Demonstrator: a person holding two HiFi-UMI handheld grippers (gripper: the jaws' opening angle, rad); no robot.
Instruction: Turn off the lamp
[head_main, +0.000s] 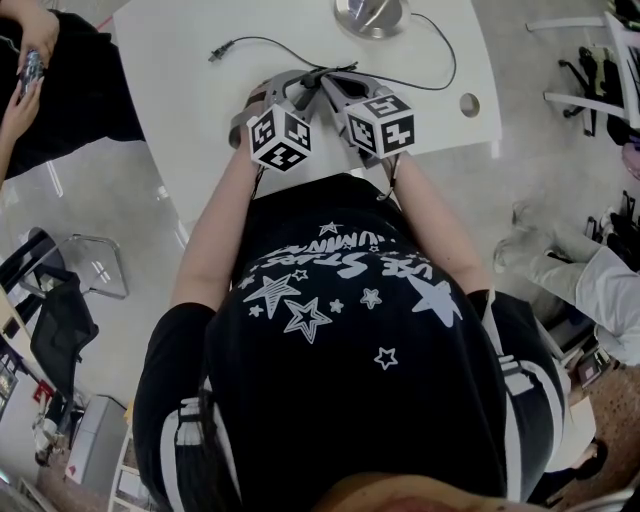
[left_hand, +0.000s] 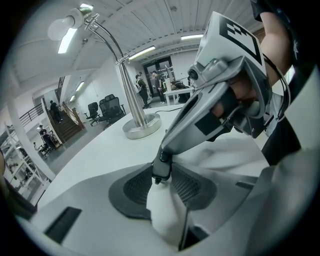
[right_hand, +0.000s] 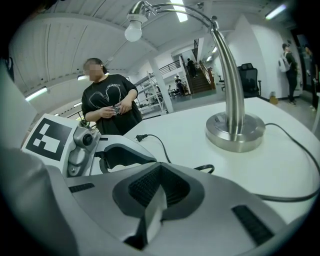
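Setting: open office hall; white table (head_main: 170, 70) with a round hole (head_main: 469, 104) near its right edge.
Lamp (right_hand: 235, 90): chrome, with its base at the table's far edge, well beyond both grippers. Its arched stem carries a bare bulb (right_hand: 133, 31) over the table.
Cord (head_main: 440, 50): black, loops from the base to just ahead of the gripper tips. Its plug (head_main: 215, 52) lies loose on the table.
Left gripper (left_hand: 161, 174): jaws closed onto the tip of the right gripper (right_hand: 157, 169), a pad against each side.
Right gripper: jaw tips together, nothing between them.
In the way: the cord lies between the grippers and the lamp base.
Bystander: a person in black (right_hand: 107, 105) stands at the far-left corner, holding a small object.
Surroundings: office chairs (left_hand: 107, 107) stand behind the lamp.
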